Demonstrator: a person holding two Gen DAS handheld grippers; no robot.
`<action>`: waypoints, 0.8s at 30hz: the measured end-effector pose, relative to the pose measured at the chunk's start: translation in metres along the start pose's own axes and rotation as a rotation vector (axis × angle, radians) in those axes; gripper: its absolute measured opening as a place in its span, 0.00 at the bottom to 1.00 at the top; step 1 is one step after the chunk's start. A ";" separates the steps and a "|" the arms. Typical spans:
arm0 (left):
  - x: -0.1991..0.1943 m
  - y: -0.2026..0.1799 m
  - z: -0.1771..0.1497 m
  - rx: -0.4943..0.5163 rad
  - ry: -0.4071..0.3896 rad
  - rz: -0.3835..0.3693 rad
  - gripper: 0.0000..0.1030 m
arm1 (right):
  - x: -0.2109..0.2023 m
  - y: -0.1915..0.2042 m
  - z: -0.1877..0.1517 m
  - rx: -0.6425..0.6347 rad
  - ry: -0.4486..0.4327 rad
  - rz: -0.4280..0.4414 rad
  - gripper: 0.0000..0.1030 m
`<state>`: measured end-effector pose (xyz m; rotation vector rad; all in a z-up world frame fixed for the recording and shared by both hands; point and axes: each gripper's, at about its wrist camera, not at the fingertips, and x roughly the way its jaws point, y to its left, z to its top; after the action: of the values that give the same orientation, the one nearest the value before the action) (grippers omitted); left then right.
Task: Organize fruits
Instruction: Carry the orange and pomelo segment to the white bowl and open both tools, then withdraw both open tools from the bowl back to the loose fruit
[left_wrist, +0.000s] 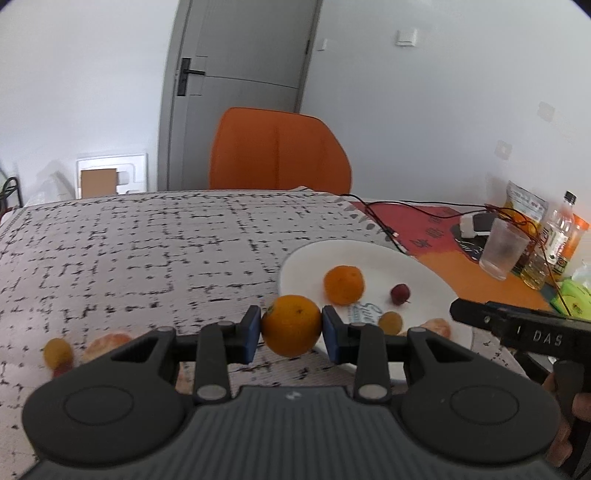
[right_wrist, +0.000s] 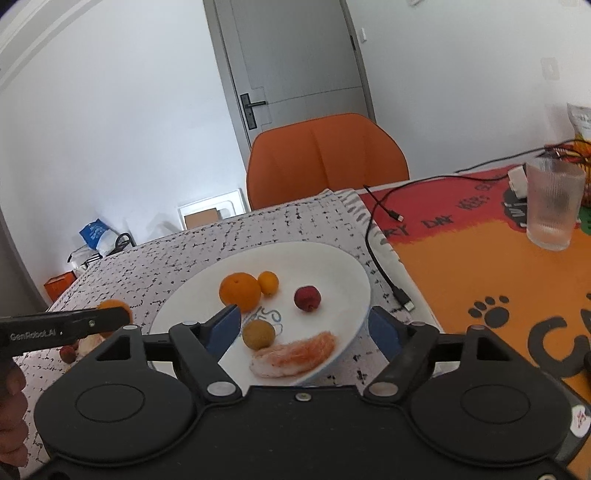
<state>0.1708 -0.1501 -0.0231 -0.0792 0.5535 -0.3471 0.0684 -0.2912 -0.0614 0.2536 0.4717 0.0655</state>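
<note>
My left gripper (left_wrist: 291, 326) is shut on an orange (left_wrist: 291, 325) and holds it above the tablecloth, just left of the white plate (left_wrist: 369, 254). The plate (right_wrist: 325, 266) holds another orange (right_wrist: 239, 290), a small yellow fruit (right_wrist: 268, 282), a red fruit (right_wrist: 307, 298), a brownish round fruit (right_wrist: 258, 334) and a peeled citrus segment (right_wrist: 295, 356). My right gripper (right_wrist: 304, 328) is open and empty over the plate's near edge. Loose fruit lies on the cloth at the left: a yellow one (left_wrist: 57, 352) and a peeled piece (left_wrist: 105, 343).
An orange chair (left_wrist: 277, 151) stands behind the table. A ribbed glass (right_wrist: 554, 203), a black cable (right_wrist: 384, 266), bottles (left_wrist: 554, 240) and snack packs (left_wrist: 524, 201) sit on the orange mat at the right. The patterned cloth (left_wrist: 129, 251) stretches left.
</note>
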 end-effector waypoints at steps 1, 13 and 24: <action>0.002 -0.003 0.001 0.006 0.002 -0.006 0.33 | -0.001 -0.001 -0.001 0.006 0.001 0.001 0.74; 0.002 -0.017 0.010 0.034 -0.015 0.004 0.52 | -0.007 -0.005 -0.005 0.030 0.001 0.034 0.80; -0.021 0.011 0.004 0.010 -0.028 0.107 0.83 | -0.005 0.000 -0.008 0.041 0.005 0.052 0.86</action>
<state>0.1595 -0.1322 -0.0108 -0.0444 0.5263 -0.2440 0.0603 -0.2904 -0.0659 0.3061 0.4717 0.1068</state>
